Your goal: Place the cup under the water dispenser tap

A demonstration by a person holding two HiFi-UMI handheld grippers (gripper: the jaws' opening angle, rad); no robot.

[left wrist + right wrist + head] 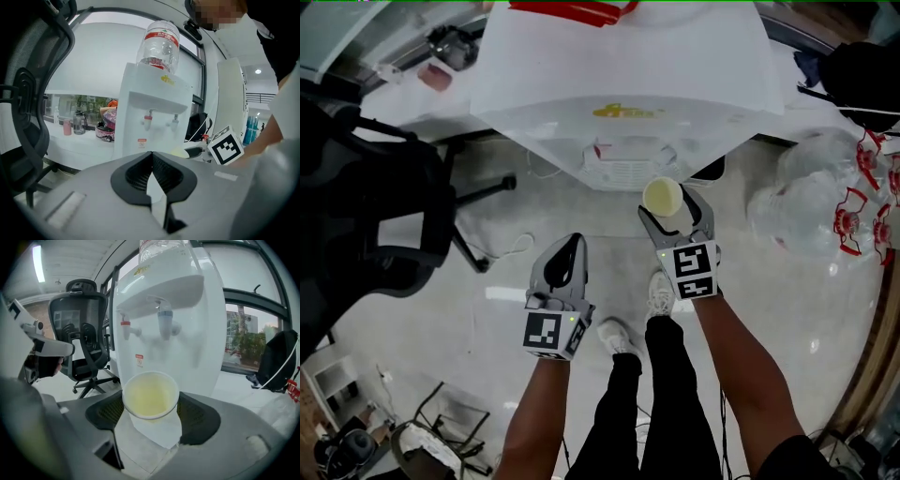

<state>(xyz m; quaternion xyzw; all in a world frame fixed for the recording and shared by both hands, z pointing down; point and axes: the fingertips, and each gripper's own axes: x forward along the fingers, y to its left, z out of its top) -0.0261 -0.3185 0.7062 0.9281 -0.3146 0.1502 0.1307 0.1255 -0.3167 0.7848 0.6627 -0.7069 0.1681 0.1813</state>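
Note:
A pale yellow paper cup point(150, 397) stands upright between the jaws of my right gripper point(151, 414), which is shut on it. In the head view the cup point(662, 197) and right gripper point(673, 217) hover just in front of the white water dispenser point(623, 84). Its red tap point(125, 327) and blue tap point(164, 319) hang above and beyond the cup. My left gripper point(567, 267) is shut and empty, held lower left of the dispenser. In the left gripper view the dispenser point(152, 117) stands ahead with a water bottle point(159, 46) on top.
A black office chair point(375, 206) stands at the left. Clear empty water bottles point(825, 202) lie on the floor at the right. A black bag point(276, 359) sits right of the dispenser. The person's legs and shoes point(619, 337) are below the grippers.

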